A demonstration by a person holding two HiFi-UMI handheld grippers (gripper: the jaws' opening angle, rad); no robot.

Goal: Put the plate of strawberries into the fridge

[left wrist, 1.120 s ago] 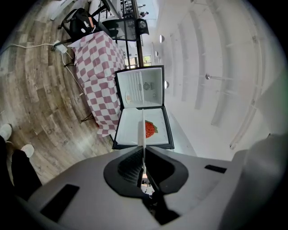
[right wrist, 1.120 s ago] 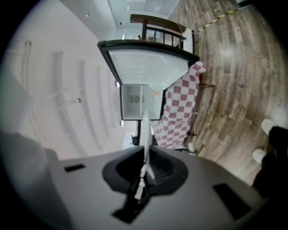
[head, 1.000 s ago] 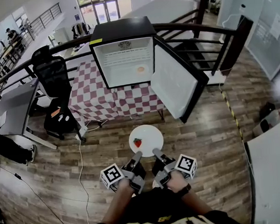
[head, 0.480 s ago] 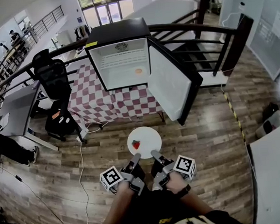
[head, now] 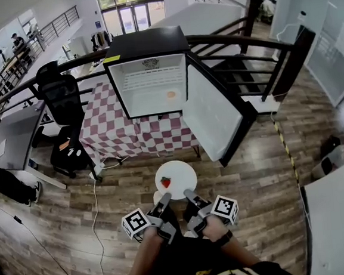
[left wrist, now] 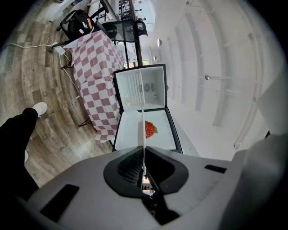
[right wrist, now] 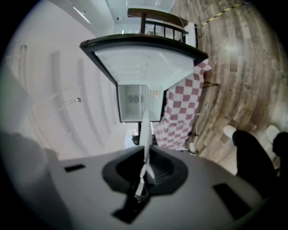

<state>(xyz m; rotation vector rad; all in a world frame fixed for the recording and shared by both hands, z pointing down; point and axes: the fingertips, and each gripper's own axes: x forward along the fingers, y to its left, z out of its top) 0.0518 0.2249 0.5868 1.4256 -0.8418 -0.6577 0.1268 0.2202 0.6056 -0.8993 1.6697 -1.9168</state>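
Note:
A white plate [head: 180, 174] with one red strawberry [head: 166, 182] on it is held level over the wooden floor, in front of me. My left gripper [head: 164, 197] is shut on the plate's near-left rim and my right gripper [head: 188, 193] is shut on its near-right rim. In the left gripper view the plate [left wrist: 143, 128] runs edge-on between the jaws, with the strawberry [left wrist: 150, 129] just right of it. In the right gripper view the plate's rim [right wrist: 145, 128] is pinched the same way. Ahead, the small black fridge [head: 149, 85] stands on a checkered table [head: 130, 134], its door [head: 211, 109] swung open to the right.
A small orange item [head: 171, 94] lies on the fridge's floor. A black office chair [head: 60, 93] and a grey desk [head: 16, 132] stand at the left. A dark railing [head: 253, 43] runs behind the fridge. A white cable [head: 95, 200] trails over the floor at the left.
Both grippers have carried the plate forward toward the fridge. The fridge and table now sit closer and lower in the head view. Both grips are unchanged.

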